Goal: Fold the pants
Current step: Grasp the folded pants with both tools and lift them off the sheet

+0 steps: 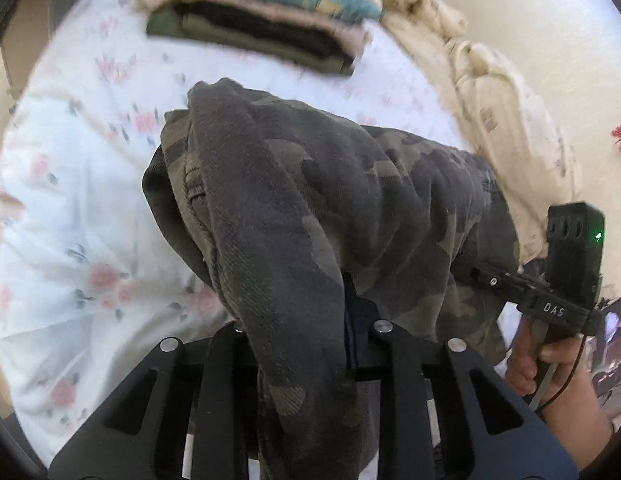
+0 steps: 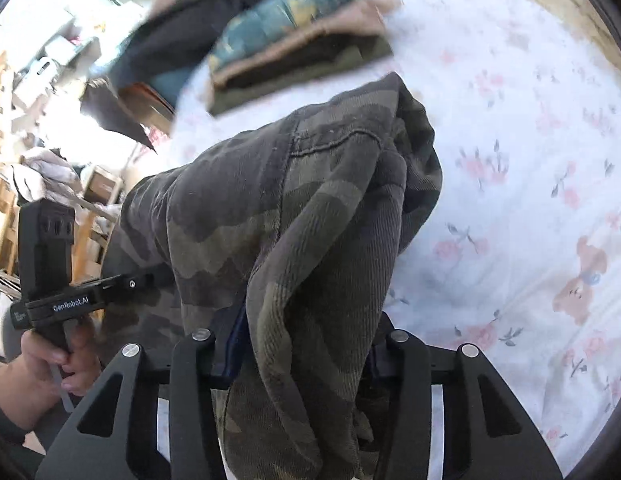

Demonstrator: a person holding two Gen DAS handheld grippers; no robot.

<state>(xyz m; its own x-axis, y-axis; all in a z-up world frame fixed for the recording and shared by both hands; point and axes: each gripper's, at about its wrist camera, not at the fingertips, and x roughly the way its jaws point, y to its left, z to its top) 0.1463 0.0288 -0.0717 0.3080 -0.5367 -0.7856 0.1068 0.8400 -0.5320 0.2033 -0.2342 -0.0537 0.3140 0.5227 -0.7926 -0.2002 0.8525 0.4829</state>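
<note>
The bed [image 1: 70,208] lies bare toward its left edge; a stack of folded clothes [image 1: 262,28] sits at its far edge. The left claw [image 1: 306,344] points steeply down, clamped on the camouflage pants [image 1: 310,184], which drape over it. The right claw [image 2: 306,344], angled alike, grips the same pants, bunched between its fingers above the bed's middle.

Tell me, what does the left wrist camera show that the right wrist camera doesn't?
Only the left wrist view shows the rumpled cream blanket along the bed's edge. Only the right wrist view shows cluttered wooden shelves beside the bed. Both show the camouflage pants bunched in the gripper in front of the lens, a stack of folded clothes, the floral bedsheet and the other handheld gripper.
</note>
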